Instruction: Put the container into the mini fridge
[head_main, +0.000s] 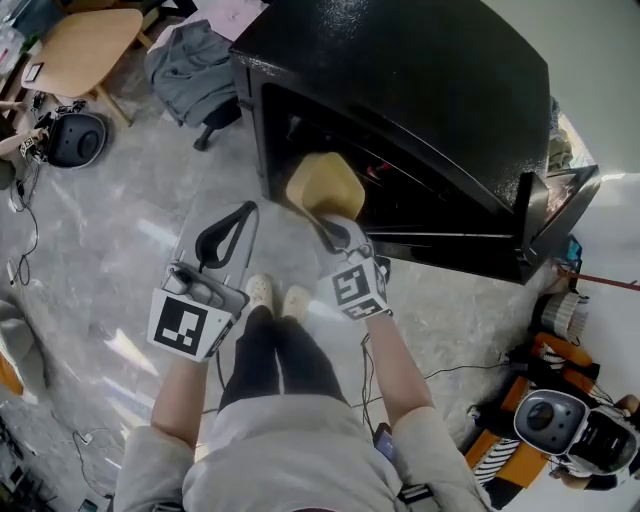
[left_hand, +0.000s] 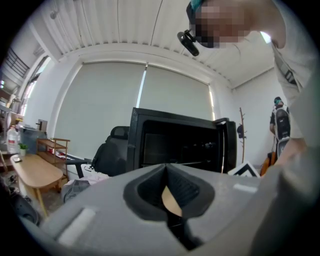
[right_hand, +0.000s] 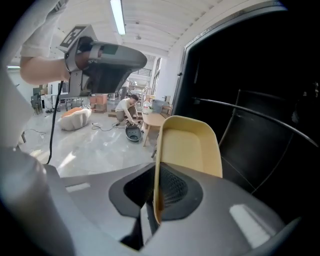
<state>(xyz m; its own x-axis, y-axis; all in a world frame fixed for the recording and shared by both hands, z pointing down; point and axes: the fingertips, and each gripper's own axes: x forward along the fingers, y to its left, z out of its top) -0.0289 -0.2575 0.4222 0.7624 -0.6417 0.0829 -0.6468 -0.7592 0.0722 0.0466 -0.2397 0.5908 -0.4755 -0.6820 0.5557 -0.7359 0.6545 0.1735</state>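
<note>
At mini fridge (head_main: 420, 100) opening: right gripper (head_main: 335, 228) fingers clamped on yellow container (head_main: 325, 183) rim; left gripper (head_main: 243, 212) fingers together, empty.

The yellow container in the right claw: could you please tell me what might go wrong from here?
1. The right claw grips the pale yellow plastic container by one thin wall only, so it may pivot or slip.
2. It is close to the opening of the black mini fridge; its rim could catch the thin wire shelf inside.
</note>
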